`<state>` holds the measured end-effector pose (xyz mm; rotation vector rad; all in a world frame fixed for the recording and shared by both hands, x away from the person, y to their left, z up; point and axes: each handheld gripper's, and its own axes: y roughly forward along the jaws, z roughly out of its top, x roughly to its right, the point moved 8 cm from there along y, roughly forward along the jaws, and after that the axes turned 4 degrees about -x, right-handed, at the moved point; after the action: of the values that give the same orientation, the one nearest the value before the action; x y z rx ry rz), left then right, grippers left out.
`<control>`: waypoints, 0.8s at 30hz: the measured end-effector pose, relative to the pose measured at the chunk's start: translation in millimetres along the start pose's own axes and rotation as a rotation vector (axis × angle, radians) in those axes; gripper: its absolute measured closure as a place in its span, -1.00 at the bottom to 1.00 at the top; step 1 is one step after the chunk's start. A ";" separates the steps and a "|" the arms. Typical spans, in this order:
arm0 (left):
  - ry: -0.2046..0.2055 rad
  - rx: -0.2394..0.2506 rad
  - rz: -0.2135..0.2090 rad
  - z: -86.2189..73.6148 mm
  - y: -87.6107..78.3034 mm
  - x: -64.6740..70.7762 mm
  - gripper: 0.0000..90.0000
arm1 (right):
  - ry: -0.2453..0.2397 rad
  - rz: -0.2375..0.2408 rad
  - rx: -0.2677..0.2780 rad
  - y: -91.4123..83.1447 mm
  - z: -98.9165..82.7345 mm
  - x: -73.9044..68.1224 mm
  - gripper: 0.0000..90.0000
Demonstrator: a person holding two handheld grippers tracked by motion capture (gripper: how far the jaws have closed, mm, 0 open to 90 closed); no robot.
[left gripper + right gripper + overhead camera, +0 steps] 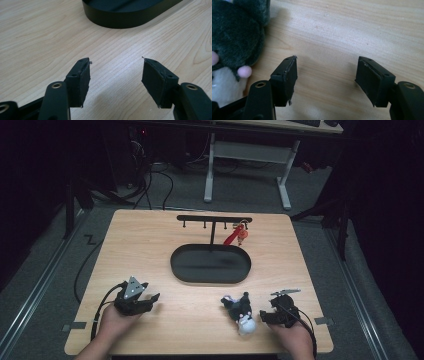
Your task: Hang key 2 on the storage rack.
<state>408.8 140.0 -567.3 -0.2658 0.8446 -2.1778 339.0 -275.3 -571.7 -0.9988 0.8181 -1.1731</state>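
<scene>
A: What are your 2 grippers doing now?

B: I am holding my left gripper (115,72) with its jaws wide apart over the bare worktop (150,245), and nothing is between them. My right gripper (326,75) is also standing wide and is gripping nothing.

A: Where is the soft toy?

B: The plush toy (241,312), dark with a white part, is lying near the front edge, just beside my right gripper on its left. The black tray (210,264) with its hook stand (214,219) is sitting farther back, and a red charm (237,235) is hanging there.

A: What could go wrong?

B: I am thinking the soft fur may slip, or my jaw may push the toy away, because it is lying outside the jaws.
</scene>
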 end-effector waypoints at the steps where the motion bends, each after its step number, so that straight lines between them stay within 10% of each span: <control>1: 0.001 0.001 -0.001 0.3 0.3 0.7 -0.13 | 0.004 0.003 -0.015 -1.2 -0.5 -0.1 -0.26; 24: 0.052 -0.034 -0.025 -2.5 6.4 11.7 -0.15 | -0.119 -0.023 -0.286 -16.7 -4.4 -8.5 -0.30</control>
<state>403.4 129.6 -574.2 -0.2386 0.9119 -2.2039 327.4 -269.3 -557.6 -1.3029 0.8971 -1.0230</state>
